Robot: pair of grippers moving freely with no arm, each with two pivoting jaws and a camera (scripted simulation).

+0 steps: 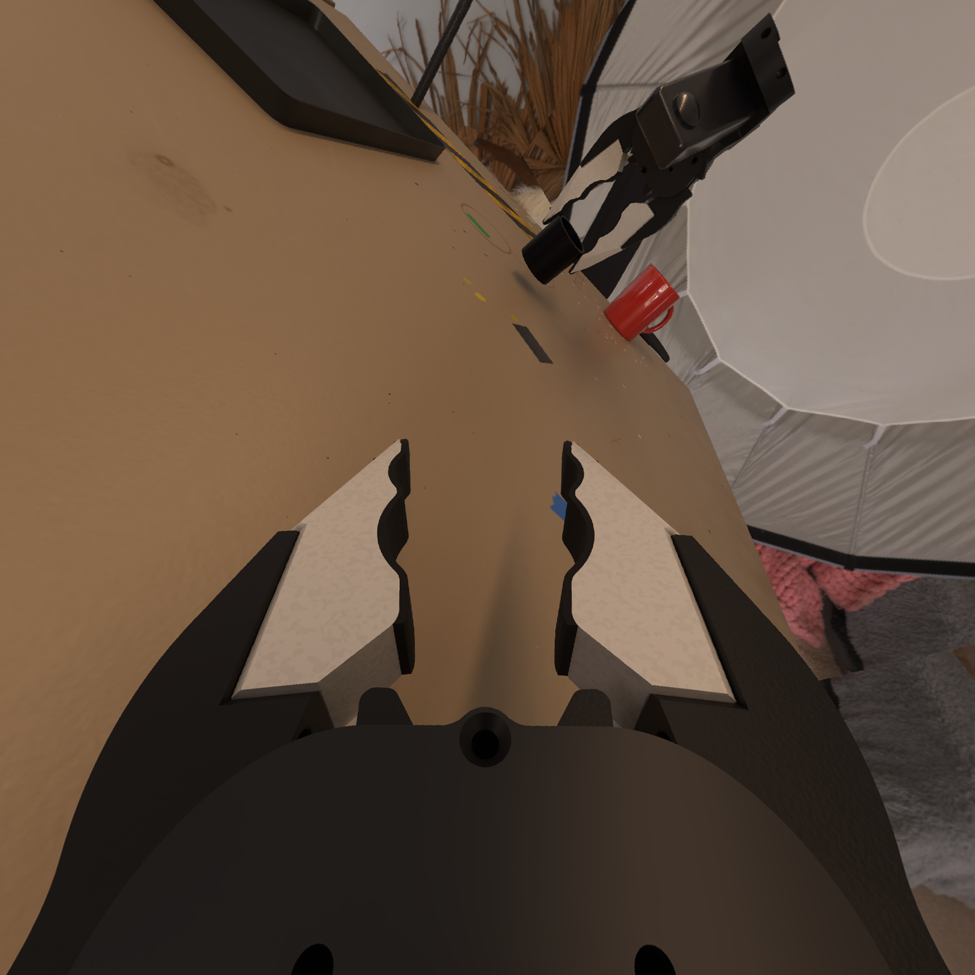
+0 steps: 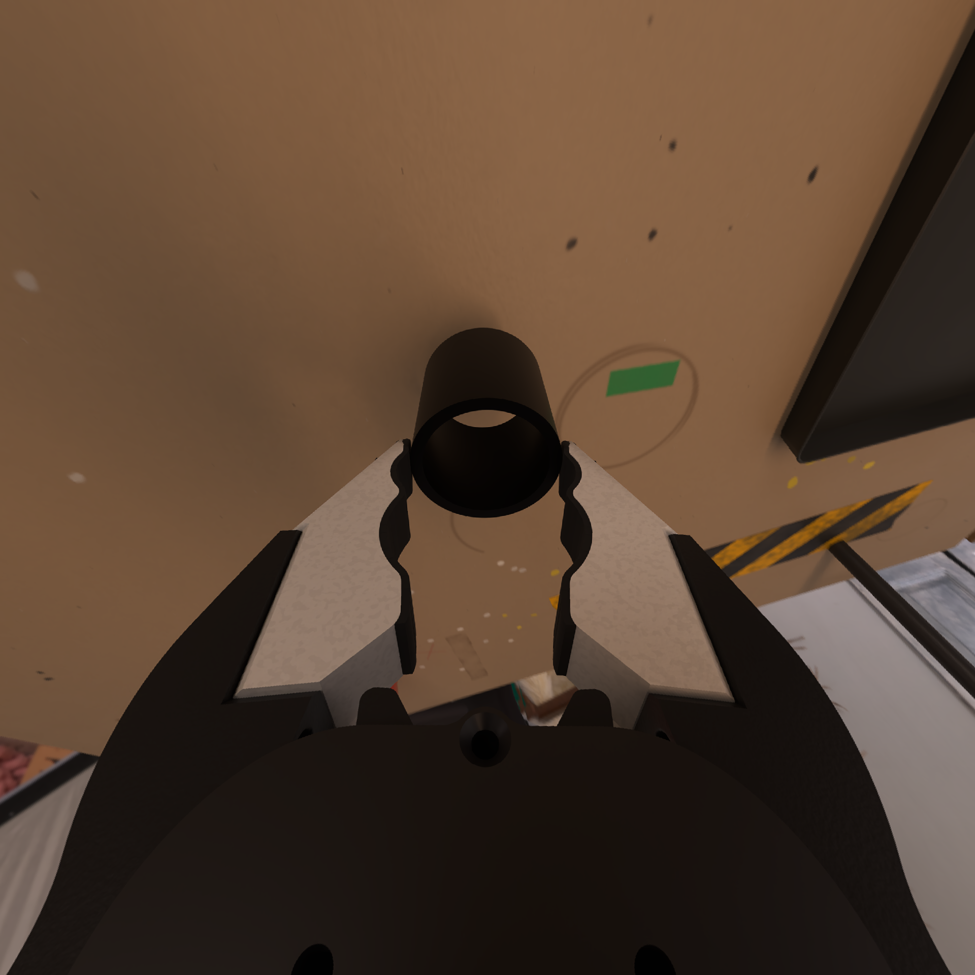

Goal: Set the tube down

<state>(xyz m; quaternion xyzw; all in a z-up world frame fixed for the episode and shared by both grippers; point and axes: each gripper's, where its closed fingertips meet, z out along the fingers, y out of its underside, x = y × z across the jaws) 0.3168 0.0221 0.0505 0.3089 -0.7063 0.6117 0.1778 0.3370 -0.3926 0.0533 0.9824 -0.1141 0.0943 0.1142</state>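
The right tongs (image 2: 484,448) grip the black tube (image 2: 483,422) at their tips, just above the table (image 2: 211,211) near its edge. The left tongs (image 1: 485,448) stand open, empty. Next, I think: lower the tube, then release.

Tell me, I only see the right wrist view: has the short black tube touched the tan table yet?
Observer: Hard to tell; from the left wrist view the short black tube is tilted, its lower end very close to the tan table.
Operator: Anything nearby?
Observer: A red mug sits beside it at the table's edge, not touching.
Operator: Left gripper?
Observer: The left gripper is open, empty, well clear.
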